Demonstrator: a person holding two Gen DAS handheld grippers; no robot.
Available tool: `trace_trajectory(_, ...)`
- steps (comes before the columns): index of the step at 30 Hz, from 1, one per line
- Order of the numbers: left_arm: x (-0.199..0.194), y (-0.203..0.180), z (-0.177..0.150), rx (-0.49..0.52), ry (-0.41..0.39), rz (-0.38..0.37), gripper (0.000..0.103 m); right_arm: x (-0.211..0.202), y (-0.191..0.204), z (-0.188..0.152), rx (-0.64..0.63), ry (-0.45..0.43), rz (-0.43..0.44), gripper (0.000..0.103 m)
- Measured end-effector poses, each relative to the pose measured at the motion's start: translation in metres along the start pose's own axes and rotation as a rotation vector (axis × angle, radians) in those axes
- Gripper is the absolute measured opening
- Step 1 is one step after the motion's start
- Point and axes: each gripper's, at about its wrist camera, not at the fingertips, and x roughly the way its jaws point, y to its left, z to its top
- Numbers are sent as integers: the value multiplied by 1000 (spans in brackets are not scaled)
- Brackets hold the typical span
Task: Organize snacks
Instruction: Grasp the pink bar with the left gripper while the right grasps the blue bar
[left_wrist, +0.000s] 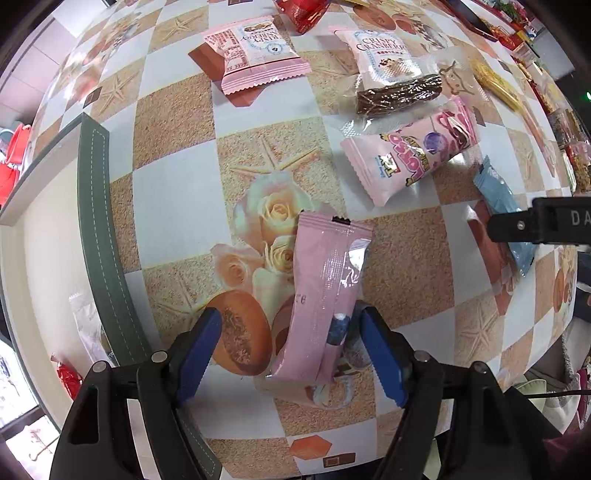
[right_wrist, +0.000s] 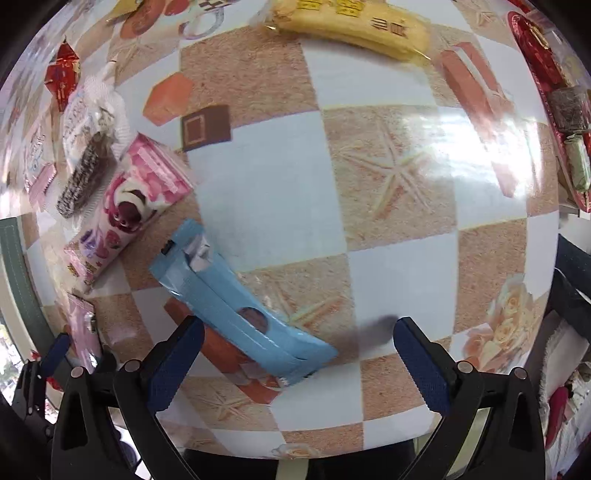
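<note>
My left gripper (left_wrist: 291, 354) is open, its blue pads either side of the near end of a pink snack bar (left_wrist: 325, 291) lying on the patterned tablecloth; the right pad is close to it. My right gripper (right_wrist: 297, 360) is open over a light blue snack bar (right_wrist: 236, 314), which lies between the pads nearer the left one. The blue bar (left_wrist: 502, 206) and the right gripper's finger also show in the left wrist view. The pink bar (right_wrist: 83, 328) and the left gripper appear at the right wrist view's lower left.
A green-edged tray (left_wrist: 96, 229) holding wrapped snacks lies on the left. Cranberry packets (left_wrist: 255, 51), a dark bar (left_wrist: 399, 94) and a pink cartoon packet (left_wrist: 410, 155) lie beyond. A yellow packet (right_wrist: 354, 22) and a red tray (right_wrist: 554, 107) sit far right.
</note>
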Motion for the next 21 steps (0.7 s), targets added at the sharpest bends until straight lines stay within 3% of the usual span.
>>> trace_trajectory(5,4,-4,7,-8,9,-3,83,-7,34,10,-212,-46,-81,103)
trace_trajectory(8,5,-11,10,21,27,-9,82,-7,34,0,-272,-38,-91,95)
trace_trajectory(10,3,-18,12,45,20,-12,74,-11,30,-8,-301,-46,-93,83)
trace_trajectory(11,1,-20,12,58,13,-12,62,-13,28,-13,-317,-52,-95,72)
trace_trajectory(12,-2,-23,13,71,4,-15,44,-18,25,-16,-334,-63,-96,51)
trace_trajectory(14,-5,-25,15,79,6,-35,26,-33,47,-37,-343,-78,-91,25)
trace_trajectory(16,-5,-21,14,48,22,-69,25,-37,45,-38,-329,-52,-46,25)
trace_trajectory(21,-18,-14,6,25,-12,-67,25,-51,30,-36,-301,-49,37,25)
